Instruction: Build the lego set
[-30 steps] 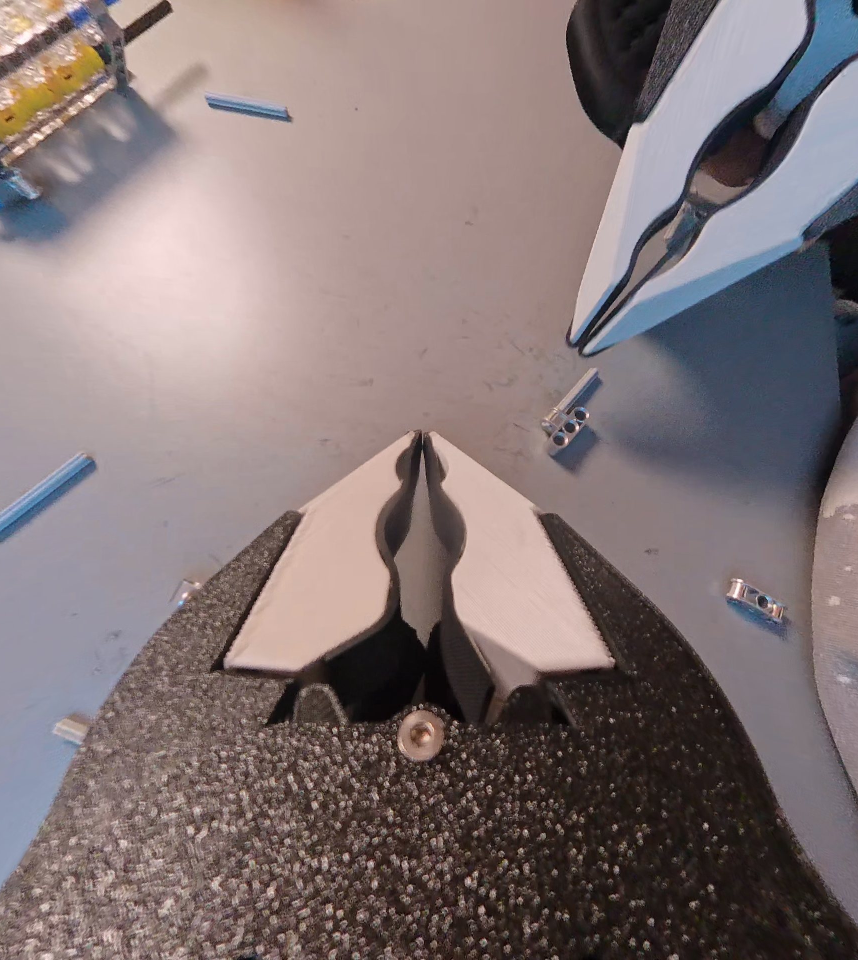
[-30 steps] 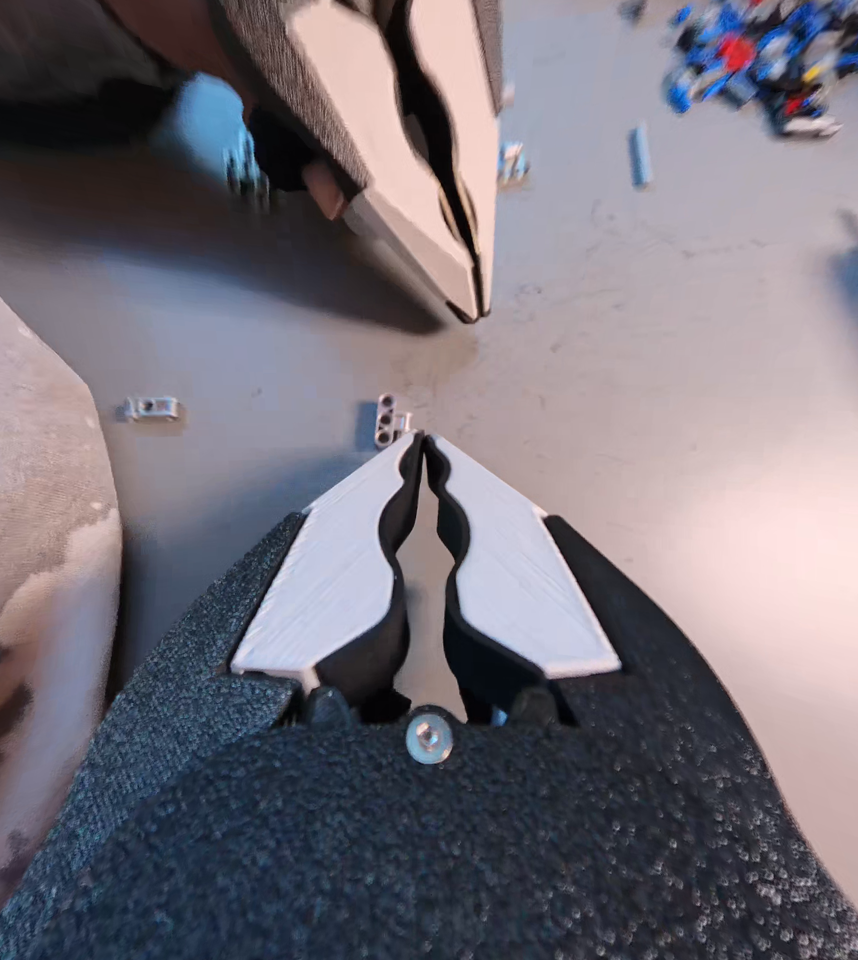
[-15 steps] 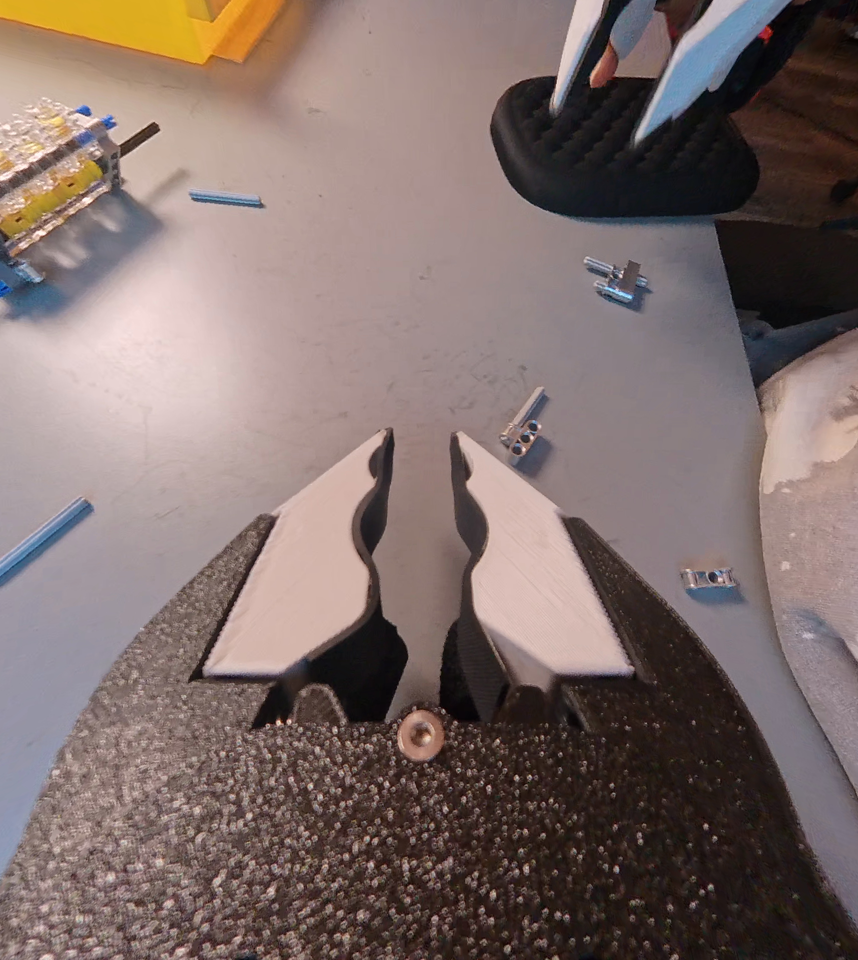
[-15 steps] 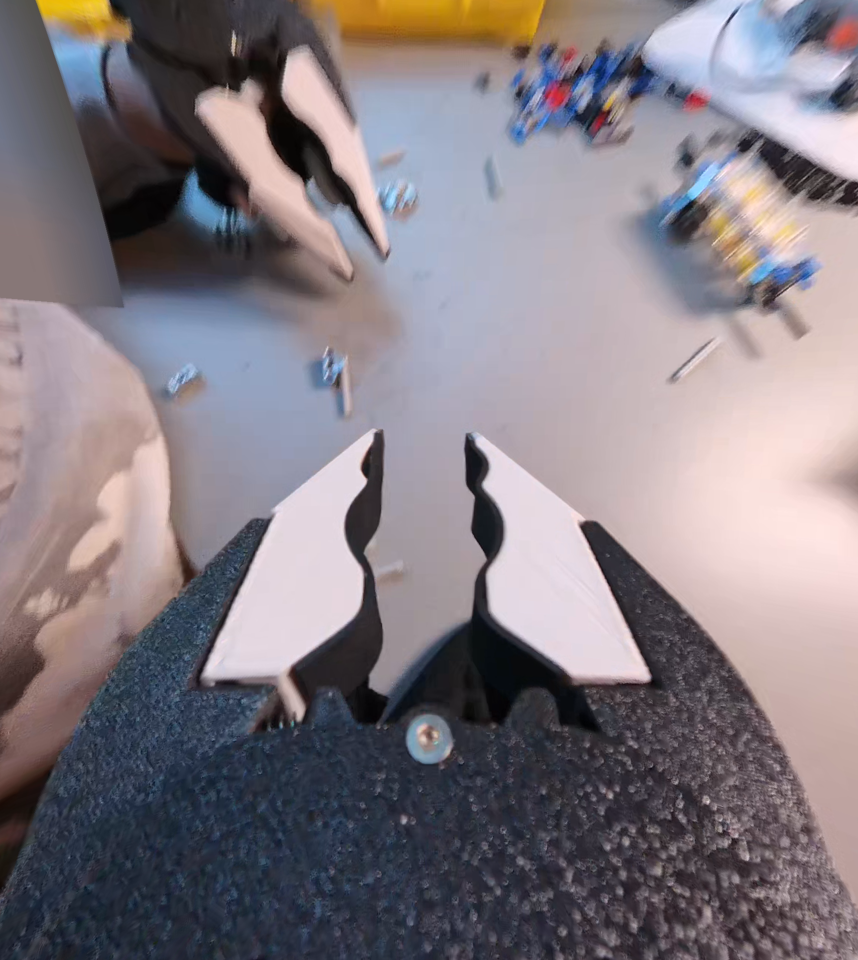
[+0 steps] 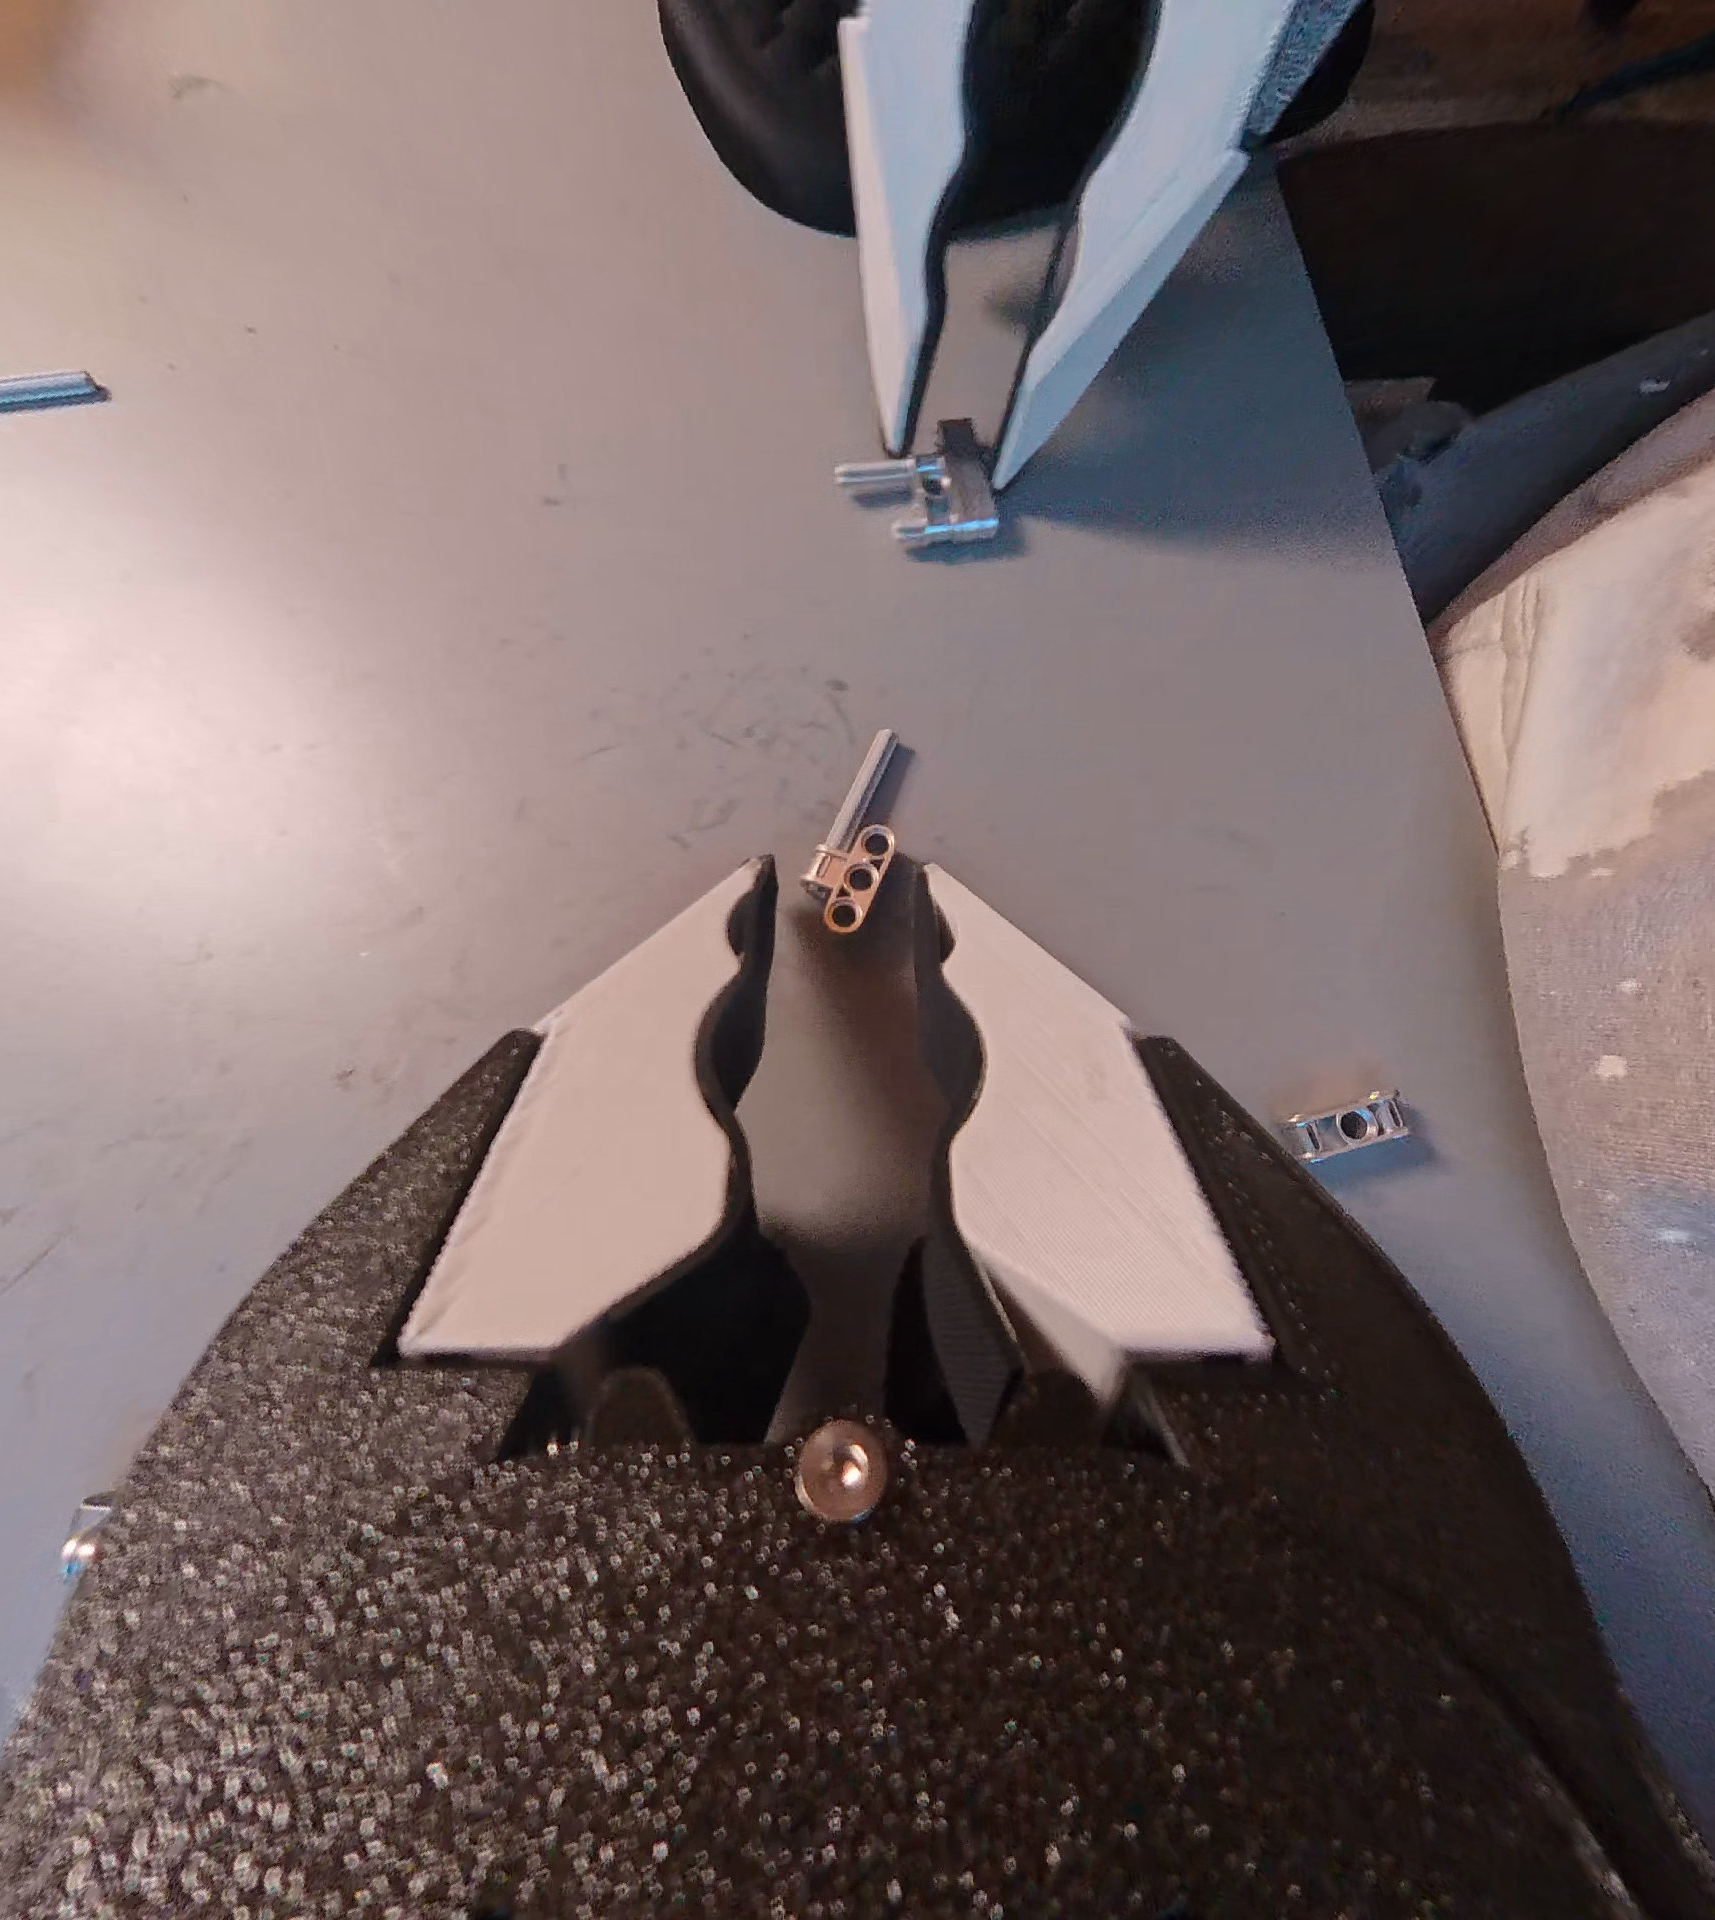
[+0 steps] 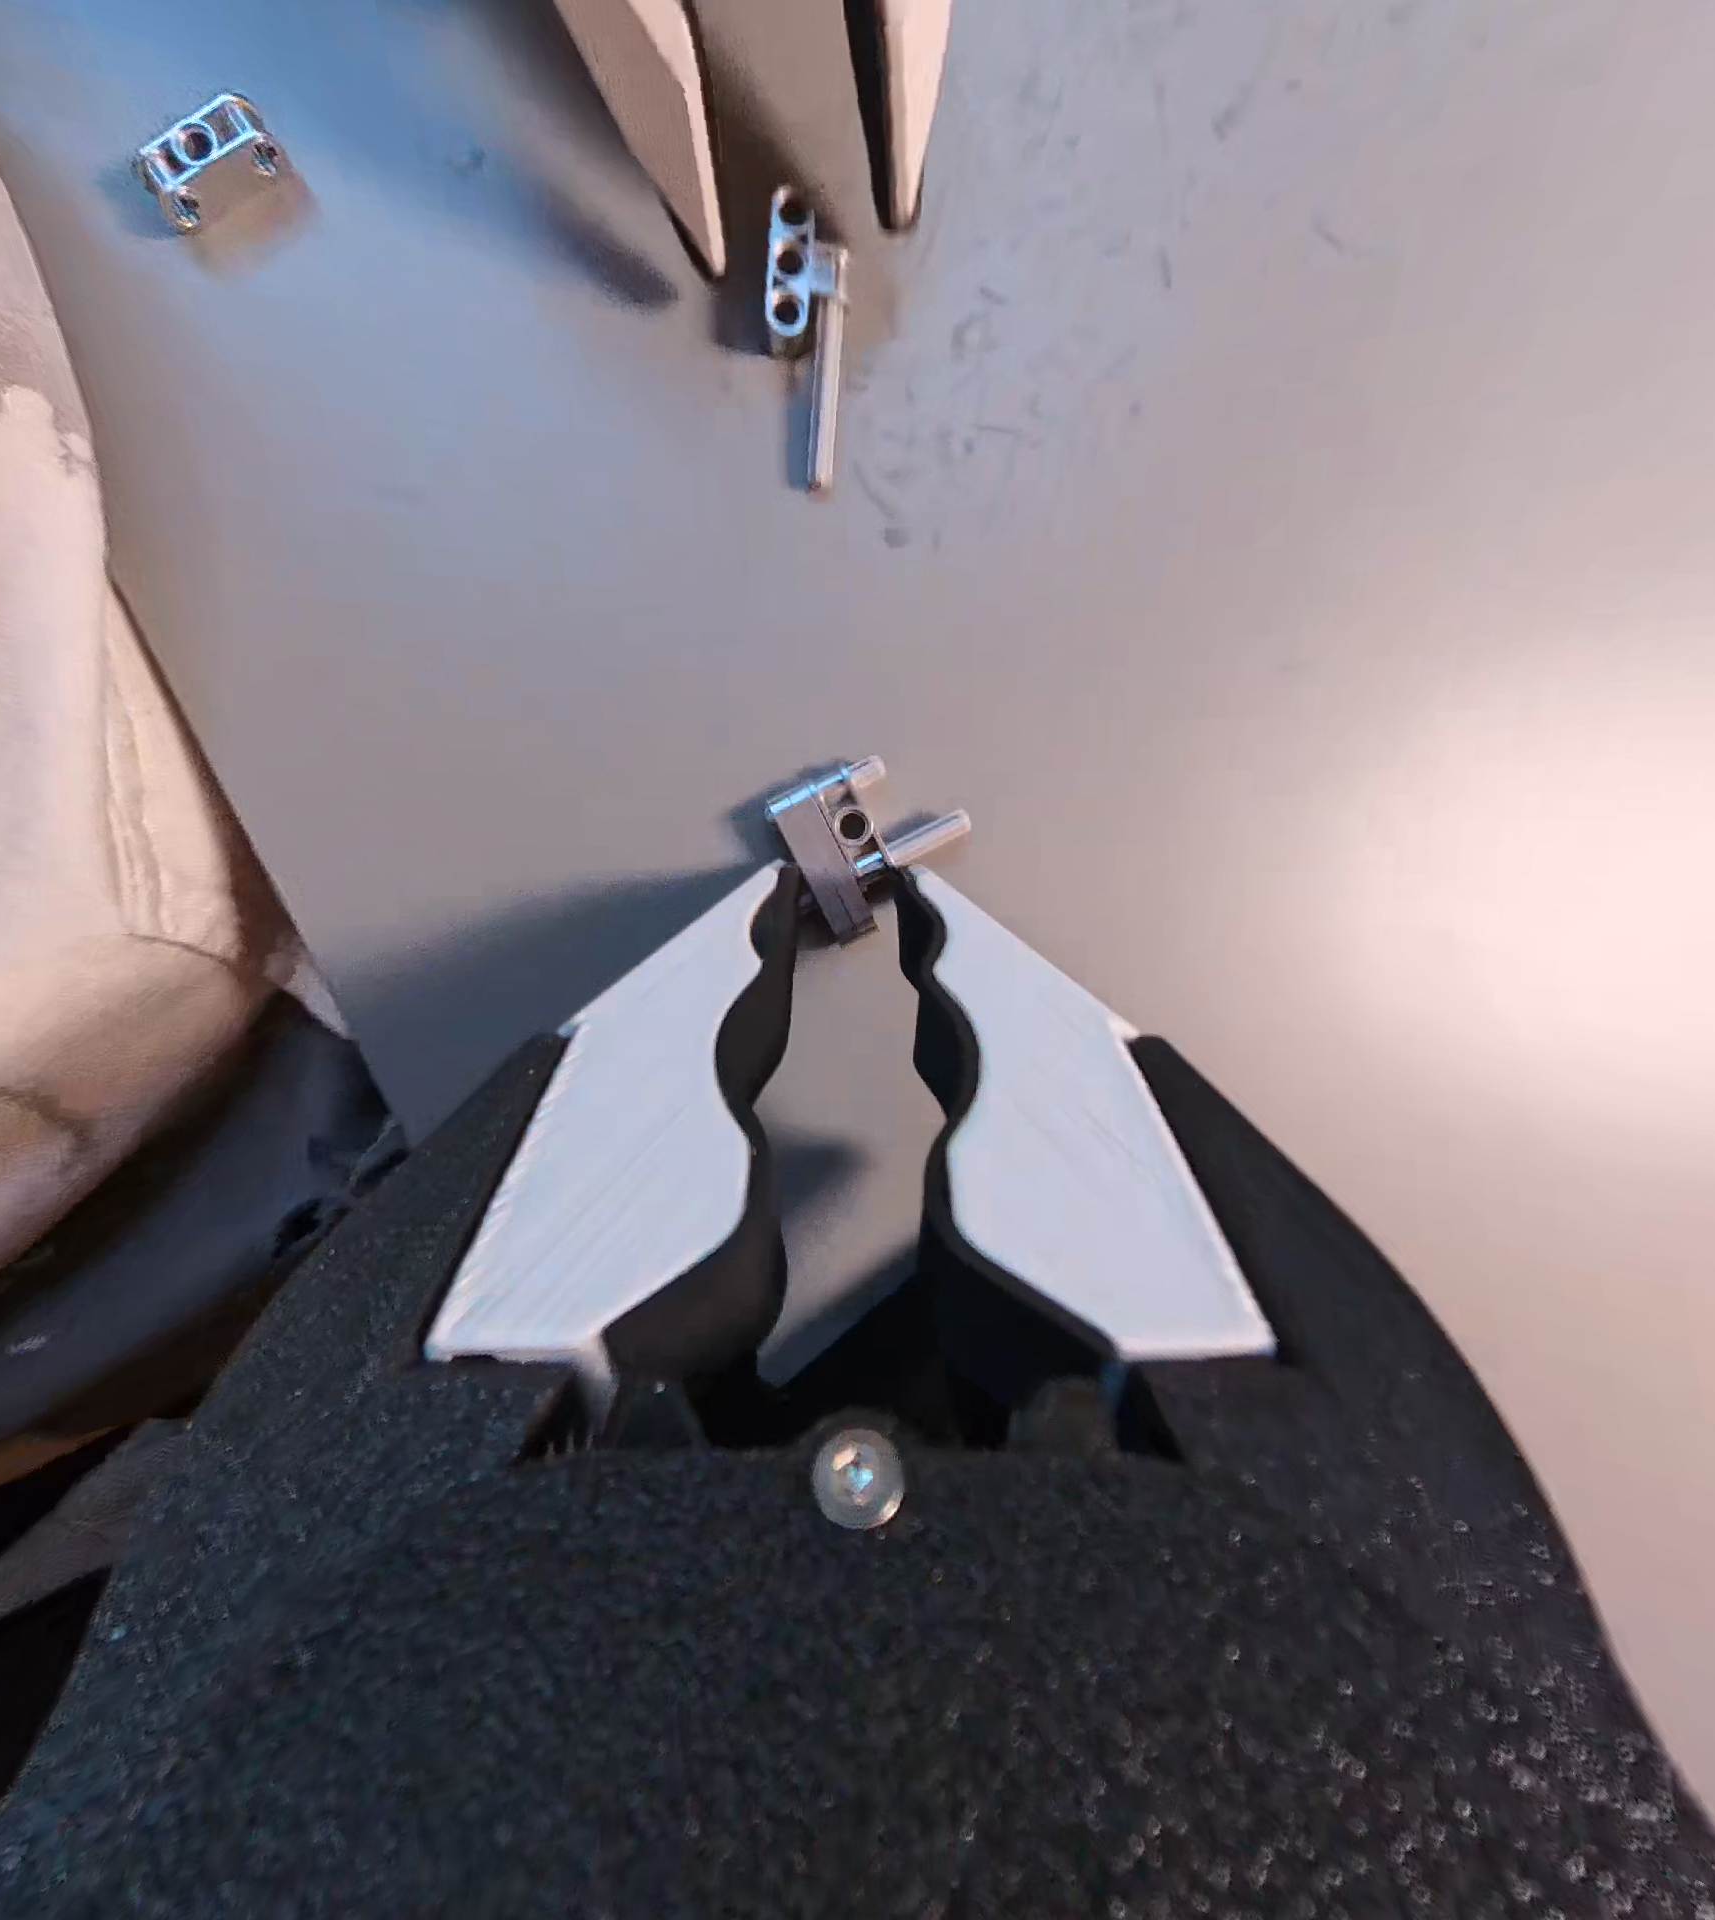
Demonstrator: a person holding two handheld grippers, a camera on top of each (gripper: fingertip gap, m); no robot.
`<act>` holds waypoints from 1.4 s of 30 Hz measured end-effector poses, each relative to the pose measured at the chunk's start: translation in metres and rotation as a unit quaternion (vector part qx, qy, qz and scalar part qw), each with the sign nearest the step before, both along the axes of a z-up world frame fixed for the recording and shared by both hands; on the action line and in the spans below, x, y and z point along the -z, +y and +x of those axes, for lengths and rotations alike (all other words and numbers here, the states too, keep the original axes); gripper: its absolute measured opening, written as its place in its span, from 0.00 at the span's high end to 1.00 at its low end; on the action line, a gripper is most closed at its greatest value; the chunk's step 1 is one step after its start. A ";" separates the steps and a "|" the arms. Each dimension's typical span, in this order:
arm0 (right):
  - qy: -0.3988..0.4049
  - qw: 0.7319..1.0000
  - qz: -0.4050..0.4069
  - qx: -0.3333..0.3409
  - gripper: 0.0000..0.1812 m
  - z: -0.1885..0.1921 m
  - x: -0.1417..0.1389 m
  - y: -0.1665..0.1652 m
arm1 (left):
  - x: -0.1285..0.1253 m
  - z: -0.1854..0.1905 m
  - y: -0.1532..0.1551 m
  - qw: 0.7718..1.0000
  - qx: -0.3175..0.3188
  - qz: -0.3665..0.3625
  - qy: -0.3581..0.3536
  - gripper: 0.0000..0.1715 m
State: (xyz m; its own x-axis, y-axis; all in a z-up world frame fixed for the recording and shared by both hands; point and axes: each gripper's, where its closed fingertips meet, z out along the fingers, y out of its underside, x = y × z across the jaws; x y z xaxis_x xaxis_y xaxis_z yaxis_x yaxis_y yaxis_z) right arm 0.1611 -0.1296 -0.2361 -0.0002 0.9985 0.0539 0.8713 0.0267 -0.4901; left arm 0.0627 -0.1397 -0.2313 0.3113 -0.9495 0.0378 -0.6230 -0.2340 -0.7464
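Observation:
My left gripper point(image 5: 842, 881) is open, low over the grey table point(image 5: 365, 727). A small grey three-hole beam point(image 5: 858, 881) with a thin axle point(image 5: 868, 790) stuck through it lies between its fingertips, not clamped. My right gripper point(image 6: 848, 881) is open, and its tips flank a grey block with two pins point(image 6: 837, 847) that lies on the table. In the left wrist view the right gripper point(image 5: 952, 457) stands over that block point(image 5: 941, 504). In the right wrist view the left gripper point(image 6: 801, 244) flanks the beam point(image 6: 788, 272).
A grey holed connector point(image 5: 1352, 1127) lies near the table's right edge and also shows in the right wrist view point(image 6: 209, 156). A blue-grey rod point(image 5: 1, 393) lies far left. A person's light clothing point(image 5: 1611, 935) is beside the table edge. A small grey part point(image 5: 79, 1579) lies beside my left gripper's body. The grippers' ends are close to 11 centimetres from one another.
Both grippers went from shut to open. The left one came down around the three-hole beam. The right one moved away from the beam, then down over the two-pin block.

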 end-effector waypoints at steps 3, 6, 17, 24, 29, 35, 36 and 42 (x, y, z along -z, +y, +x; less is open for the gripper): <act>0.007 0.998 0.023 -0.066 0.92 -0.026 -0.002 0.016 | 0.005 0.000 0.000 1.000 0.002 0.008 0.018 0.90; 0.044 0.987 0.052 -0.148 1.00 -0.062 -0.013 0.031 | 0.005 0.000 -0.002 1.000 0.005 0.013 0.017 0.90; 0.033 0.983 0.055 -0.170 0.87 -0.118 -0.012 0.080 | -0.015 -0.053 0.041 0.993 -0.108 0.013 -0.039 0.89; 0.063 0.992 -0.010 -0.107 0.78 -0.148 -0.002 0.099 | -0.015 -0.066 0.055 0.988 -0.147 0.026 -0.040 0.89; 0.033 0.991 -0.007 -0.132 0.90 -0.146 0.001 0.091 | -0.016 -0.071 0.058 0.985 -0.162 0.033 -0.040 0.89; 0.043 0.991 -0.029 -0.125 0.90 -0.135 -0.002 0.060 | -0.009 -0.065 0.053 0.988 -0.149 0.025 -0.031 0.89; 0.043 0.991 -0.042 -0.120 0.88 -0.131 -0.003 0.052 | -0.009 -0.063 0.051 0.989 -0.144 0.025 -0.030 0.89; 0.075 0.990 -0.065 -0.099 0.84 -0.111 -0.015 0.032 | -0.010 -0.052 0.042 0.992 -0.119 0.013 -0.038 0.89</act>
State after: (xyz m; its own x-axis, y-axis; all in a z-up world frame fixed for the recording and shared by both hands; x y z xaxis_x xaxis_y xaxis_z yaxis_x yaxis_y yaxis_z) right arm 0.0502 -0.0971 -0.2211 -0.1989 0.9782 -0.0600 0.7720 0.1187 -0.6244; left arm 0.0108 -0.0979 -0.2216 0.5233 -0.8510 0.0457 -0.4948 -0.3470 -0.7967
